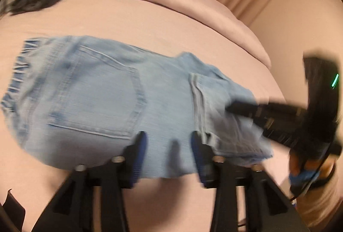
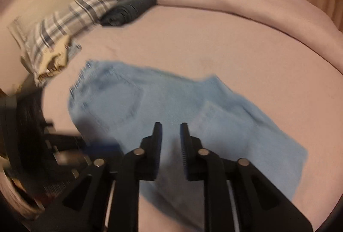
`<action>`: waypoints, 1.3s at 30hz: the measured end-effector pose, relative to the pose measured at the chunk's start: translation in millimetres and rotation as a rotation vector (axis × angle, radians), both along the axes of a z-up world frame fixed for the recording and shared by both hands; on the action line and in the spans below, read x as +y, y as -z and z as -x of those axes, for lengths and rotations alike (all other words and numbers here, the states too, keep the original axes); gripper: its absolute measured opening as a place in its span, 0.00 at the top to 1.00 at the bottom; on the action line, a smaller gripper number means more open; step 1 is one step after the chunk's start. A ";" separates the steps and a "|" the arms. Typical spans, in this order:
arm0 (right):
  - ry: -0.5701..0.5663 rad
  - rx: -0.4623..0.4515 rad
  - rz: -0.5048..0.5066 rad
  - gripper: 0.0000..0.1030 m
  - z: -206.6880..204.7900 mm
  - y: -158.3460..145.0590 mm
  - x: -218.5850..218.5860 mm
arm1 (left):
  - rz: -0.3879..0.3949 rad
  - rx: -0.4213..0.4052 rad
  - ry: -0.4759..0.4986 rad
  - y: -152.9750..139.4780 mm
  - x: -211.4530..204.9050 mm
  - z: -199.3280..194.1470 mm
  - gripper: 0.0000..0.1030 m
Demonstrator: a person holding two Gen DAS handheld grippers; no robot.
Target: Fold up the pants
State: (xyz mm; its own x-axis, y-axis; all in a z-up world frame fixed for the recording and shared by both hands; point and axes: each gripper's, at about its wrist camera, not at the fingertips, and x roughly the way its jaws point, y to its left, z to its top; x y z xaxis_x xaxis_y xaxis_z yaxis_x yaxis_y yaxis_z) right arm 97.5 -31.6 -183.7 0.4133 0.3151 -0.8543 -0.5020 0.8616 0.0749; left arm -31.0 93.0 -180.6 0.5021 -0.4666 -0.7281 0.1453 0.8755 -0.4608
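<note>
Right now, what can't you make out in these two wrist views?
- Folded light-blue denim pants: layers beneath are hidden by the top layer; both views motion-blurred.
- Right tongs: tips smeared in the left wrist view.
- Left tongs: a dark blur at the right wrist view's left edge.
- Rolled dark grey garment: too blurred to identify.

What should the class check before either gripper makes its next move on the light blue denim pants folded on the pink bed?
1. Left gripper free of cloth: ok, jaws apart, nothing between them.
2. Right gripper free of cloth: ok, narrow gap, empty.
3. Light blue denim pants lying folded on the pink bed sheet: ok.
4. Fold edges aligned: cannot tell, both views blurred.
5. Dark grey folded garment clear of the pants: ok.
</note>
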 end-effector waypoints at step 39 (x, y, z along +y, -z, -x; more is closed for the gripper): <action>0.002 0.095 -0.191 0.67 20.4 17.1 39.9 | 0.326 0.060 -0.414 38.0 140.9 16.7 0.33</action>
